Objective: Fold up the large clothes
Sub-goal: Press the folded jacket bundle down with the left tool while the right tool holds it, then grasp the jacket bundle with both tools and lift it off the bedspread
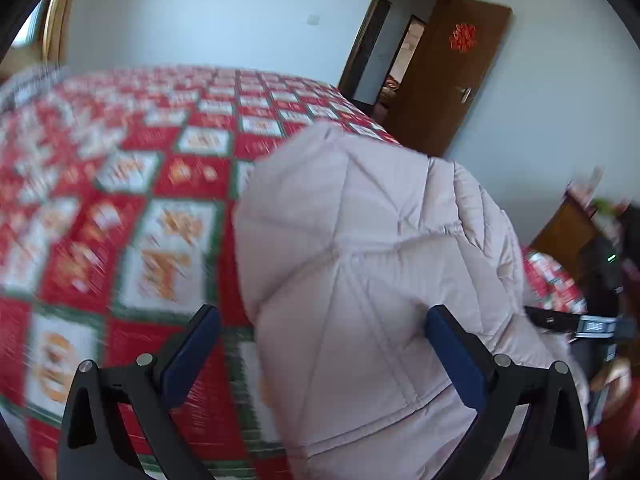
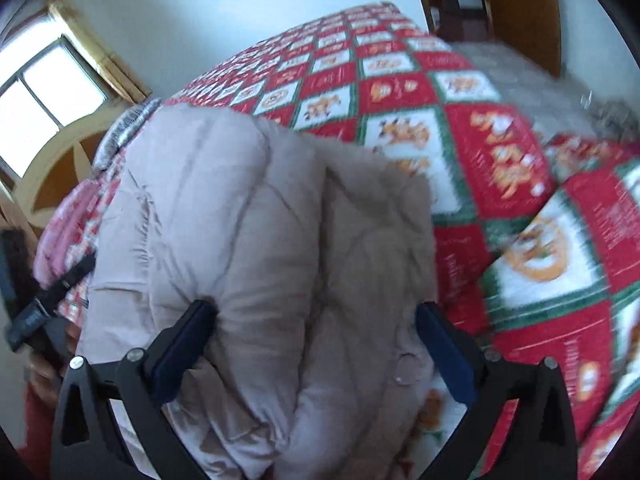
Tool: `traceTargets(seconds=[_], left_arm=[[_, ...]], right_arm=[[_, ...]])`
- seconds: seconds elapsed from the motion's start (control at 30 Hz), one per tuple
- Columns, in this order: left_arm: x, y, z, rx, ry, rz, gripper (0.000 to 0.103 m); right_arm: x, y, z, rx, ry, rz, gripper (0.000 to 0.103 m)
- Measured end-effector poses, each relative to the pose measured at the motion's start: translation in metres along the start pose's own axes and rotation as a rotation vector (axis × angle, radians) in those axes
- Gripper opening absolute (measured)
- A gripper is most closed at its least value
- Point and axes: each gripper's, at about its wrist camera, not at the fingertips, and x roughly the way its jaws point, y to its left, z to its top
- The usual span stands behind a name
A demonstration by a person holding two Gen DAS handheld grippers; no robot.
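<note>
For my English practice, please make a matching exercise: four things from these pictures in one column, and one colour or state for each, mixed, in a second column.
Things:
1. coat
2. bedspread
3. door
4. right gripper

Colours or states:
a. brown, standing open
b. pale pink, quilted
c. jaws wide, coat between them
d. red, white and green squares

Pairs: 1-b, 2-d, 3-a, 4-c

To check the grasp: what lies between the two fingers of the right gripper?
In the right wrist view, the puffy pale pink quilted coat lies between them, folded, on the red patterned bedspread.
</note>
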Motion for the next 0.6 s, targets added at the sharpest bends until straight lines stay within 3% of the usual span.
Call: traceTargets(seconds=[0.17,0.3,0.43,0.6], left_arm=[[0.028,0.015,-0.010,-0.083,0.083,-0.213,0.102],[0.035,0.030,-0.013,-0.086,0.135,-0.335,0.102],[0.056,0.026,-0.008,-0.044,0.176,-0.356,0.102],[0.065,0.019,-0.007,-0.030,0.149,-0.337,0.102]], right_arm=[[0.008,-0.004,-0.003,0.001,0.013,0.069,0.103],[0.013,0.007,-0.007,-0.071,0.092,0.130,0.103],[0.031,0.010,0.003,-0.092,0.104,0.152,0.103],[0.044,0.010,0.007,-0.049,0.048,0.164,0.103]])
